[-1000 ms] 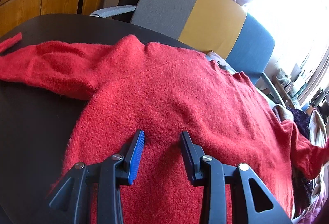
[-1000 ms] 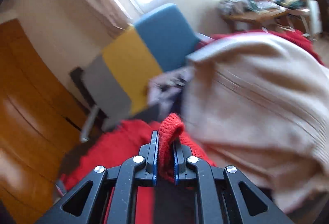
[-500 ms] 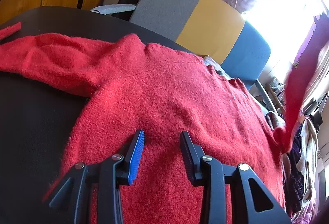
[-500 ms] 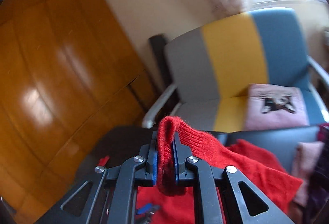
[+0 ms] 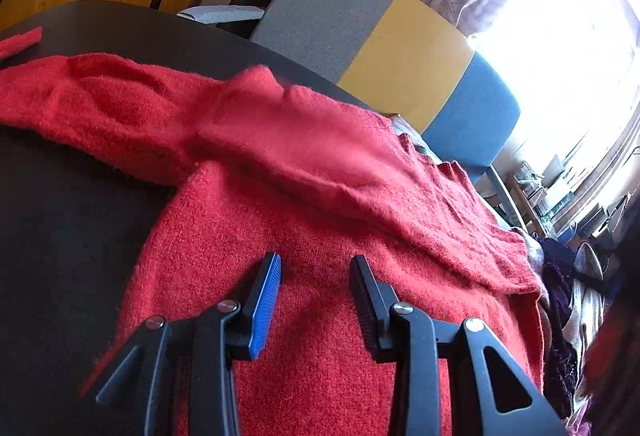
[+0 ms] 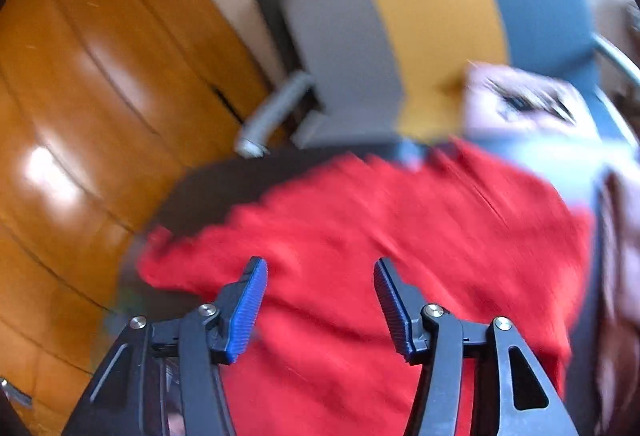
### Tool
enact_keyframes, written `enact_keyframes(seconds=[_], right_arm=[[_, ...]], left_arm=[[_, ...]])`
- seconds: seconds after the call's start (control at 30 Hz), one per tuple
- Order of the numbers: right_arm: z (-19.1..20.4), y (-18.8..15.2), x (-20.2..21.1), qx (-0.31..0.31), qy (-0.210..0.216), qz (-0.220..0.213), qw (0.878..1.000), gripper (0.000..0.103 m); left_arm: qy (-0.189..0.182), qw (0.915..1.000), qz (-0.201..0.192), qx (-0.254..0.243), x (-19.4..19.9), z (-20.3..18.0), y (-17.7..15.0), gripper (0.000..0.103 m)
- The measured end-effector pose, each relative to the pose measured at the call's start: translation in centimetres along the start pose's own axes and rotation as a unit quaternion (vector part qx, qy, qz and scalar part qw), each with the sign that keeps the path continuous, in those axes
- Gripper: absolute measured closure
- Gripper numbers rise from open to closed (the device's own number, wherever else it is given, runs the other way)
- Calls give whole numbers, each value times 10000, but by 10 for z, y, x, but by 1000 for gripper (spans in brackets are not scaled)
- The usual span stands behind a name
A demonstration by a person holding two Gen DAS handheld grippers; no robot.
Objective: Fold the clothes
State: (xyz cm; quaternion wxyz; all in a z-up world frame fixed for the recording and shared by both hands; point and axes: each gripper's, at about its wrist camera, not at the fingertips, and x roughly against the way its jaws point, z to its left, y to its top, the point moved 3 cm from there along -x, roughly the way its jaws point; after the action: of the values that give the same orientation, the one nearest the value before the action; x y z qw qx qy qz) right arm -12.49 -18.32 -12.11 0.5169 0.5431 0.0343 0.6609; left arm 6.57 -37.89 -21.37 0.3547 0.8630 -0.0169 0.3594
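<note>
A fuzzy red sweater lies spread on a dark table. One sleeve is folded diagonally across the chest; the other sleeve stretches out to the left. My left gripper hovers open over the lower body of the sweater, nothing between its fingers. In the blurred right wrist view, my right gripper stands open above the same red sweater, empty.
A grey, yellow and blue chair stands behind the table, a pale printed garment on its seat. Wooden cabinets fill the left. A pile of dark and beige clothes lies at the right. A small red scrap rests far left.
My right gripper carried the right sleeve up and over, laid it across the sweater's chest, then opened and let it go. The left gripper has barely moved.
</note>
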Motion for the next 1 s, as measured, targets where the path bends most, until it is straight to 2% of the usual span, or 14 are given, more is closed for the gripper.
enact_keyframes(seconds=[0.07, 0.13, 0.17, 0.27, 0.4, 0.53, 0.7, 0.73, 0.77, 0.8, 0.87, 1.0], right_arm=[[-28, -32, -8, -58, -490, 244, 9985, 45], [-48, -55, -15, 120, -1075, 307, 9937, 45], [-55, -64, -16, 251, -1311, 261, 9907, 45], [-61, -83, -5, 623, -1615, -78, 9849, 45], [-70, -84, 6, 360, -1394, -162, 9894, 41], [-64, -86, 1, 587, -1439, -119, 9878, 29], [-65, -88, -4, 613, -1300, -118, 9896, 23], [-64, -89, -5, 616, -1284, -117, 9897, 22], [-64, -89, -5, 617, -1266, -117, 9900, 21], [-63, -89, -5, 613, -1245, -118, 9903, 21], [-63, -89, -4, 599, -1199, -125, 9909, 20], [-68, -88, 1, 403, -937, -201, 9946, 19]], left_arm=[[-39, 10000, -1, 37, 0, 1, 0, 67], [-171, 9993, 91, 324, -1, 7, 5, 67], [-237, 9985, 138, 470, -2, 9, 8, 67], [-437, 9945, 278, 907, -3, 18, 16, 67], [-701, 9853, 463, 1485, -6, 29, 27, 62], [-732, 9742, 523, 2068, -19, 46, 48, 61], [-584, 9712, 549, 2242, -33, 45, 71, 66], [-522, 9711, 562, 2262, -37, 44, 75, 73], [-458, 9709, 575, 2280, -42, 42, 79, 88], [-458, 9727, 512, 2216, -43, 39, 82, 97], [-462, 9763, 380, 2081, -44, 33, 88, 97], [-460, 9821, 233, 1812, -49, 32, 77, 97]])
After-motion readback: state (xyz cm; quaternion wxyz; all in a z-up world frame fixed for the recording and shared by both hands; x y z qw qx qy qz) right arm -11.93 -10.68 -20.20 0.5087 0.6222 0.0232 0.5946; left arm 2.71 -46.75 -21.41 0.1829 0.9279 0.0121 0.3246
